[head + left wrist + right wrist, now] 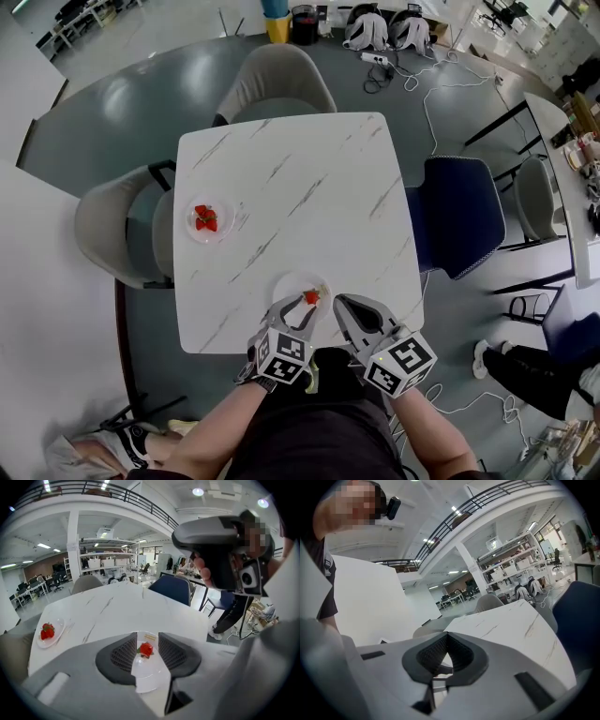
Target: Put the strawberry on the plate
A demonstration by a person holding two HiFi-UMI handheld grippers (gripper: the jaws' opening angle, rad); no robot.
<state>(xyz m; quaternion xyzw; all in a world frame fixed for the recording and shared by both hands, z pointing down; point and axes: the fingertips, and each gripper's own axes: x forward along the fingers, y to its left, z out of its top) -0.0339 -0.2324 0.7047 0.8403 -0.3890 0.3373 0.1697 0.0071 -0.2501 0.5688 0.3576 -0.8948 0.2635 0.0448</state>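
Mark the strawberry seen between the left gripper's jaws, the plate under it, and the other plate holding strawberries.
strawberry (pixel 146 649), left gripper view, middle of its red flesh.
near plate (pixel 149 674), left gripper view, bare part closest to the camera.
far plate (pixel 230 221), head view, bare right part.

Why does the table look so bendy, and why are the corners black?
Head view: the wide lens bows the edges of the table. Left gripper view: a fisheye circle with dark corners and bright ceiling lights, yet the strawberry looks sharp. Right gripper view: the same dark rim, and the table edge curves.
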